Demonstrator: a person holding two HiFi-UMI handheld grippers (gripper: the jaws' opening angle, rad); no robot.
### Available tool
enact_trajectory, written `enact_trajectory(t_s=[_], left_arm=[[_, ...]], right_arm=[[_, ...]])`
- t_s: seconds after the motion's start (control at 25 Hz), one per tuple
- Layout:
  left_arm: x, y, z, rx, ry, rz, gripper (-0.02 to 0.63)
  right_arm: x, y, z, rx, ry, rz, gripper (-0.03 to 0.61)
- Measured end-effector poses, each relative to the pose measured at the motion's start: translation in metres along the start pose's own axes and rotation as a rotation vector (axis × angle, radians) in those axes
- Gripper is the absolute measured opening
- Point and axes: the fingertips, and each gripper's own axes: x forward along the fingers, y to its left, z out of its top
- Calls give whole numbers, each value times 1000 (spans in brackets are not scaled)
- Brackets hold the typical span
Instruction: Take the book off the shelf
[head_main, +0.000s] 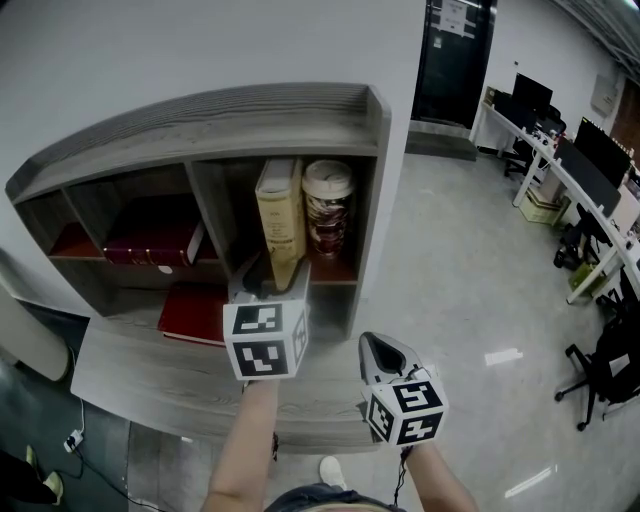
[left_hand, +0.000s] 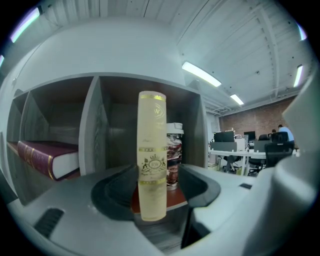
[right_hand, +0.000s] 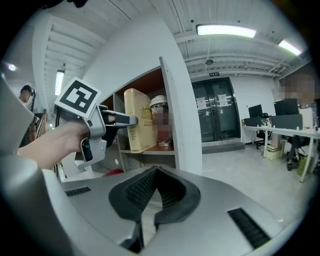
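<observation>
Nearest the camera, two bare forearms reach forward, each holding a hand-held gripper topped by a marker cube. The right hand-held gripper (head_main: 380, 345) hangs low and to the right, clear of the shelf (head_main: 250, 112); its own view shows the jaws brought together with nothing between them. The left hand-held gripper (head_main: 267, 280) is raised level at the right-hand compartment. Its jaws stand apart on either side of the lower spine of the book (head_main: 281, 215). A gap shows between the spine and the right pad; whether the left pad touches cannot be told.

The book, cream with gold bands, stands upright on the reddish floor of that compartment, spine outward. Just to its right, and a little further back in the left gripper view, stands a patterned can (head_main: 328, 205) with a pale lid.

In the middle compartment a maroon book (head_main: 155, 240) lies flat, page edges to the right. Below it, on the wide lower board (head_main: 150, 378), lies a red book (head_main: 193, 312).

Beyond the shelf are a polished floor, dark glass doors (head_main: 452, 50) and white desks (head_main: 560, 170) with monitors and chairs.
</observation>
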Motion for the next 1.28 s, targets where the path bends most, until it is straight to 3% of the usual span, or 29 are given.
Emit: enact_trajectory(t_s=[1.28], left_arm=[[64, 17, 15, 45, 5, 108, 238]], right_arm=[[23, -30, -26, 62, 82, -33, 8]])
